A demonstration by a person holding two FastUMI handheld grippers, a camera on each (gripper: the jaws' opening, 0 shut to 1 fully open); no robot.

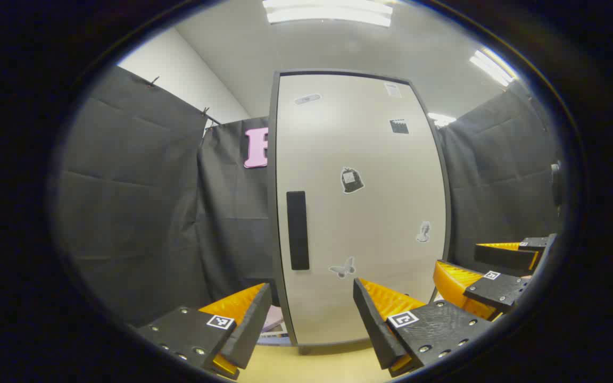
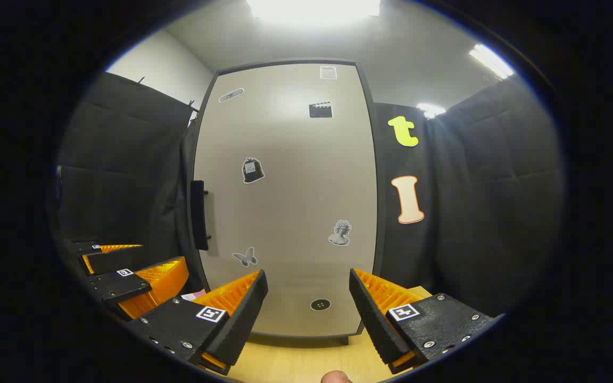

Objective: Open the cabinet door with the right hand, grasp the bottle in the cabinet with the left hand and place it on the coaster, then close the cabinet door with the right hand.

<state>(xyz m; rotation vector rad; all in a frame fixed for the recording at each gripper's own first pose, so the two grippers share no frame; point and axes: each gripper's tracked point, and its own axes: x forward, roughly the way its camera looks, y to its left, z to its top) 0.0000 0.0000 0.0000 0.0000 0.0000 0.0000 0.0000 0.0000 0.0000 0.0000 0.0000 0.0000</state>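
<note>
closed cabinet door (image 2: 285,202) just ahead of both spread, empty grippers: left gripper (image 1: 312,314), right gripper (image 2: 309,303)

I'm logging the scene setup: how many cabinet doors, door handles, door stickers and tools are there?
Cabinet door: 1
Handle: 1
Stickers: 7, counting the round dark one low on the door
Tools: 2, the left tool and the right tool
Total: 11
</note>
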